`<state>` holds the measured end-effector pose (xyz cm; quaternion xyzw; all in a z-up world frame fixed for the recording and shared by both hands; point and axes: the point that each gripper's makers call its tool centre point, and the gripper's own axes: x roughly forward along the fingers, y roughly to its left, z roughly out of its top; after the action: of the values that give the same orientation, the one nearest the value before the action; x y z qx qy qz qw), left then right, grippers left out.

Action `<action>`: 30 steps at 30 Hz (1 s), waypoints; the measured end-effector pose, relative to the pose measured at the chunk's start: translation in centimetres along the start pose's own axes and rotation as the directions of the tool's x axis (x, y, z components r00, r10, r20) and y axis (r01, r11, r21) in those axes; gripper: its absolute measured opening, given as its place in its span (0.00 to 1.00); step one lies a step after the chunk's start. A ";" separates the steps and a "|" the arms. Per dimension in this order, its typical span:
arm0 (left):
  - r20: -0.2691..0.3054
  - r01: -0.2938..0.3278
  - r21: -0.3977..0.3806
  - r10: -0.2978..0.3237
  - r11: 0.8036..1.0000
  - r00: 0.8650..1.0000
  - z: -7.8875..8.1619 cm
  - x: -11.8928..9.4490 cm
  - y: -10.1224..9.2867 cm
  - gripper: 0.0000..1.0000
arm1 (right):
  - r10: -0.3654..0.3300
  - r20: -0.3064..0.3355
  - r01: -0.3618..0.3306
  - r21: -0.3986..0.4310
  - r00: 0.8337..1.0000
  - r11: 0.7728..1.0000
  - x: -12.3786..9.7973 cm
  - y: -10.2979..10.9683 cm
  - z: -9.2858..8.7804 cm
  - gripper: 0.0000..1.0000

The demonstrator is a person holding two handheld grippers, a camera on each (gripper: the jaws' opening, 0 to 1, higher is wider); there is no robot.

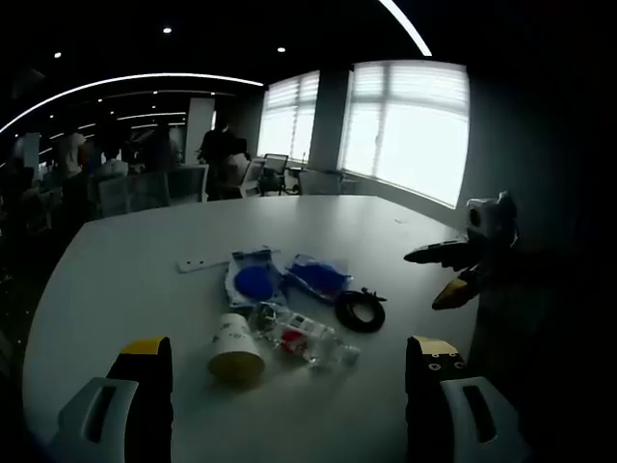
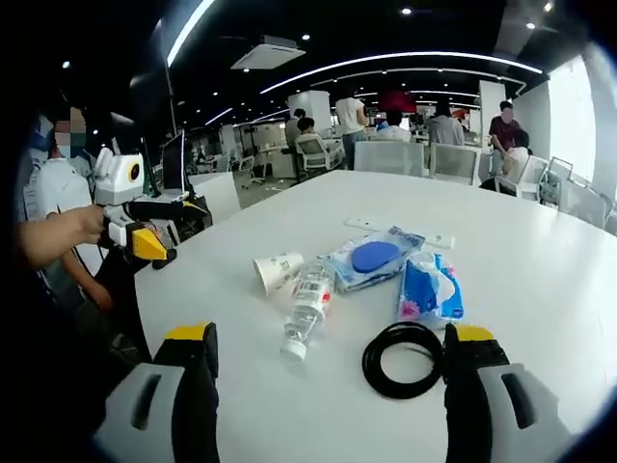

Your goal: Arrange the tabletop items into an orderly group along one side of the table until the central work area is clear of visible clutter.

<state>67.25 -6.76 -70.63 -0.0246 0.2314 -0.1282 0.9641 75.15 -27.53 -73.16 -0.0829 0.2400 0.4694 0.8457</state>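
A cluster of items lies mid-table on the white table (image 2: 540,270): a paper cup (image 2: 278,270) on its side, a clear plastic bottle (image 2: 308,304) lying flat, a black cable coil (image 2: 403,359), a clear packet with a blue disc (image 2: 374,258), a blue tissue pack (image 2: 429,287) and a white strip (image 2: 400,230). My right gripper (image 2: 330,338) stands open just short of the coil and bottle. The left gripper (image 2: 145,227) hovers open off the table's edge. In the left gripper view the cup (image 1: 234,349), bottle (image 1: 304,338) and coil (image 1: 360,311) lie ahead of my open left gripper (image 1: 287,347); the right gripper (image 1: 453,275) is open at the right.
A hand (image 2: 58,236) holds the left gripper beside the table's rounded edge. Office chairs (image 2: 395,156) stand at the far side, with several people and desks beyond. Bright windows (image 1: 405,130) lie past the table's other end. Bare tabletop surrounds the cluster.
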 end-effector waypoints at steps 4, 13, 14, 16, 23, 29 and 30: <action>0.009 0.000 0.003 0.000 1.000 1.000 0.0 0.0 -0.1 1.00 | -0.018 0.005 0.018 0.019 1.000 1.000 -1.0 -1.4 -0.2 0.99; 0.016 0.000 0.001 0.000 1.000 1.000 -0.1 -0.3 0.2 1.00 | -0.049 0.016 0.048 0.027 0.999 0.998 -1.8 -2.7 -0.2 1.00; 0.017 -0.001 0.001 0.001 1.000 1.000 -0.1 -0.3 0.3 1.00 | -0.047 0.018 0.047 0.026 0.999 0.999 -1.8 -2.6 -0.1 1.00; 0.018 -0.004 0.001 0.004 1.000 1.000 0.0 -0.4 0.2 1.00 | -0.046 0.020 0.046 0.026 0.999 0.999 -1.8 -2.6 -0.1 1.00; 0.017 -0.011 0.004 0.011 1.000 1.000 -0.1 -0.7 0.3 1.00 | -0.047 0.025 0.046 0.023 0.999 0.999 -1.7 -2.5 0.2 1.00; 0.020 -0.009 0.005 0.009 1.000 1.000 -0.2 -0.6 0.5 1.00 | -0.043 0.028 0.042 0.023 0.999 0.999 -1.3 -2.1 0.3 0.99; 0.019 -0.009 0.004 0.009 1.000 1.000 -0.2 -0.6 0.5 1.00 | -0.041 0.028 0.040 0.023 0.999 0.999 -1.2 -2.0 0.3 0.98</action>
<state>66.76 -6.10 -70.57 -0.0226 0.2219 -0.1241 0.9669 76.42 -29.40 -72.51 -0.0717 0.2314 0.4506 0.8592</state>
